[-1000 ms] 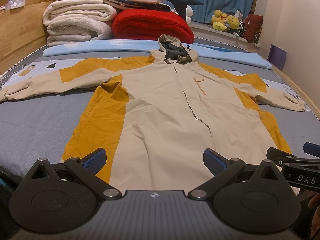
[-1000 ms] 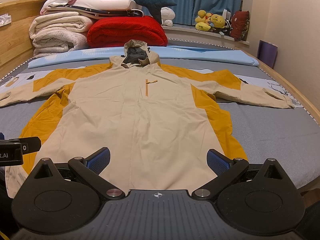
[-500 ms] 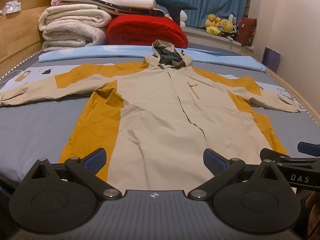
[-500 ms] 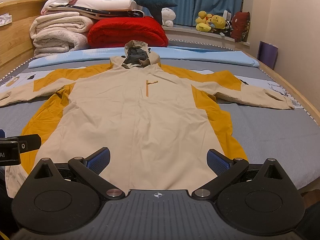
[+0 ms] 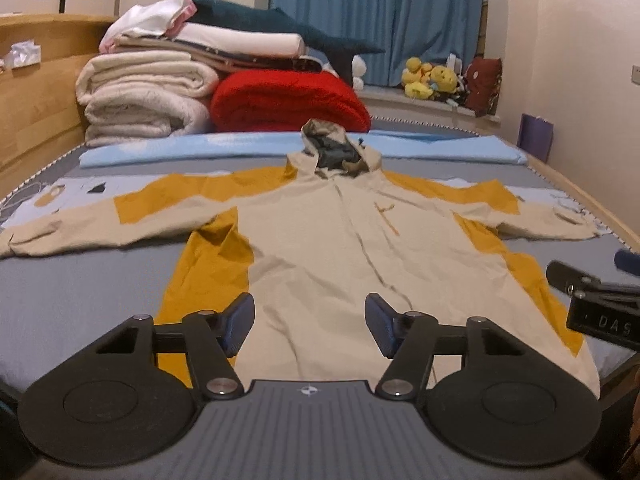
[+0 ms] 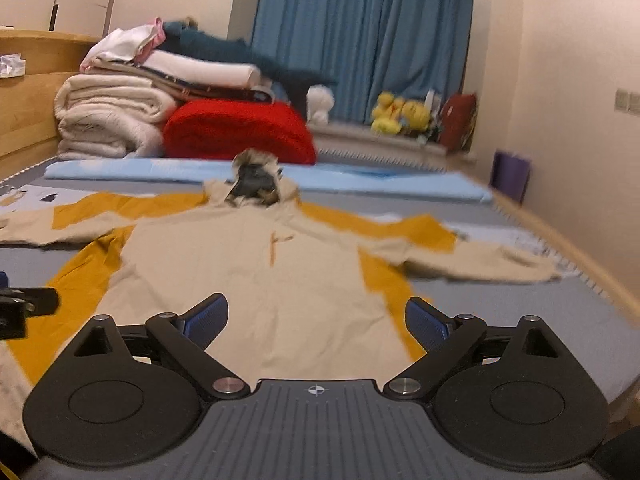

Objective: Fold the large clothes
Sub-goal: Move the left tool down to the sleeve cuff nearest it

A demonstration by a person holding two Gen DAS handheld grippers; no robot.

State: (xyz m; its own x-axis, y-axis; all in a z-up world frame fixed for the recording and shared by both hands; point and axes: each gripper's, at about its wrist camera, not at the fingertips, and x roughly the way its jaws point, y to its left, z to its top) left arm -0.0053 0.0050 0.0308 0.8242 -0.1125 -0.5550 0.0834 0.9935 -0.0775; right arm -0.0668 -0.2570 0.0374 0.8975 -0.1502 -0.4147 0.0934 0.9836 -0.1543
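One hooded jacket lay spread flat, front up, on the grey bed, with two grippers poised over its near hem.

The jacket was beige with mustard-yellow panels down both sides and across the tops of both sleeves, a dark-lined hood at the far end, a centre zip line and a small orange chest pull; its two sleeves stretched out left and right. The left gripper had its blue pads closing, part-way in, over the hem cloth and gripping nothing. The right gripper stood wide, its jaws starting to close, also empty. Far behind lay one red blanket, a stack of cream bedding, one dark shark plush and one long light-blue pad.
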